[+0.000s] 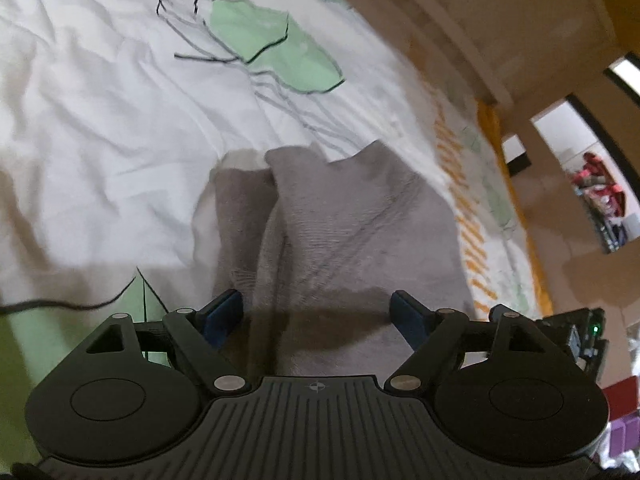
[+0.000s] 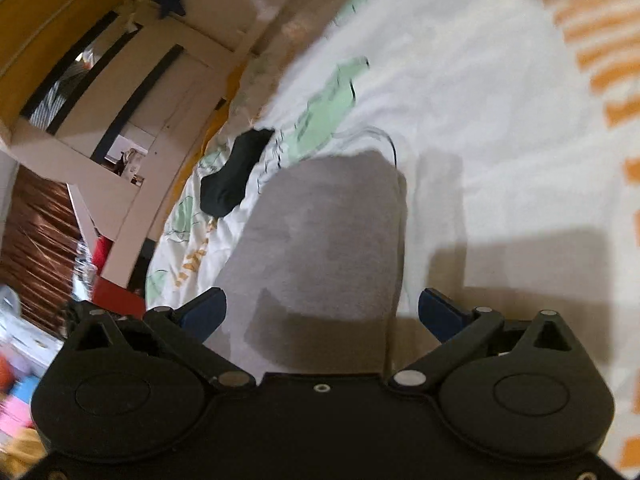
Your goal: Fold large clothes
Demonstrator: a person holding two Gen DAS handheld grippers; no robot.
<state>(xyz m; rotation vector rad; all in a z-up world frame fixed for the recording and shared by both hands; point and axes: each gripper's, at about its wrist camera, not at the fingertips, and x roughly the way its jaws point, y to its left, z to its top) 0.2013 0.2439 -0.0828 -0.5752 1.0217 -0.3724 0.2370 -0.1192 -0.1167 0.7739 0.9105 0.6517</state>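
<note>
Grey fleecy garment creased on rumpled bedsheet.

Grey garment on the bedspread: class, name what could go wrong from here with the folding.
1. Both grippers, left and right, have open jaws; the grey garment is unheld and may unfold.
2. A grab could catch the white bedspread too.
3. The black sock lies close by.

Grey garment – white bedspread, green leaf shapes, orange stripes – black sock.
</note>
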